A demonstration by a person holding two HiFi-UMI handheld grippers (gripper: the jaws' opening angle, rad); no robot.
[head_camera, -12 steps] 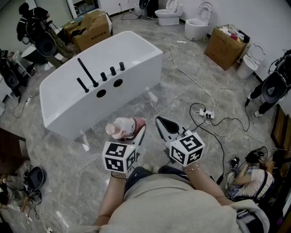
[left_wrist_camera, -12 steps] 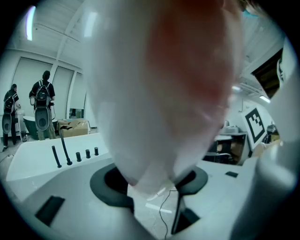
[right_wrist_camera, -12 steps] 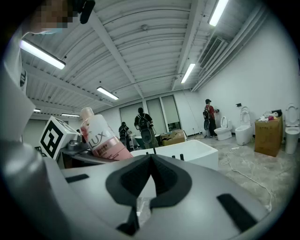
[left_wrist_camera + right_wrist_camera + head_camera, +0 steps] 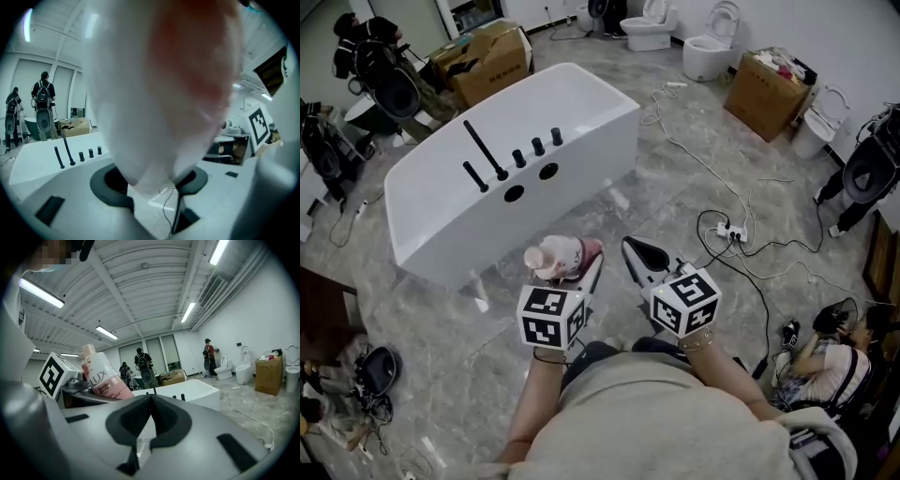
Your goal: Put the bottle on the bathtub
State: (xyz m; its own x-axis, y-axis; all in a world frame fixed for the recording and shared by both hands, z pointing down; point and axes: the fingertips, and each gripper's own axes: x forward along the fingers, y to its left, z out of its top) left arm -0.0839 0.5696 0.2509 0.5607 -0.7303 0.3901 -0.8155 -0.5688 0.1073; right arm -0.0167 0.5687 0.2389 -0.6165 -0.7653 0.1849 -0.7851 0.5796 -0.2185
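The left gripper (image 4: pixel 584 266) grasps the pink bottle (image 4: pixel 556 259) in its jaws, near the white bathtub (image 4: pixel 581 122). The right gripper (image 4: pixel 639 255) has its jaws clenched, empty.

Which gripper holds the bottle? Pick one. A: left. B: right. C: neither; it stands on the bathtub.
A: the bottle sits clamped between the jaws of the left gripper, short of the bathtub, while the right gripper is shut on nothing.

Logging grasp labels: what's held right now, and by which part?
Left hand-held gripper is shut on the bottle, clamping its pink lower body. Right hand-held gripper is shut, empty.
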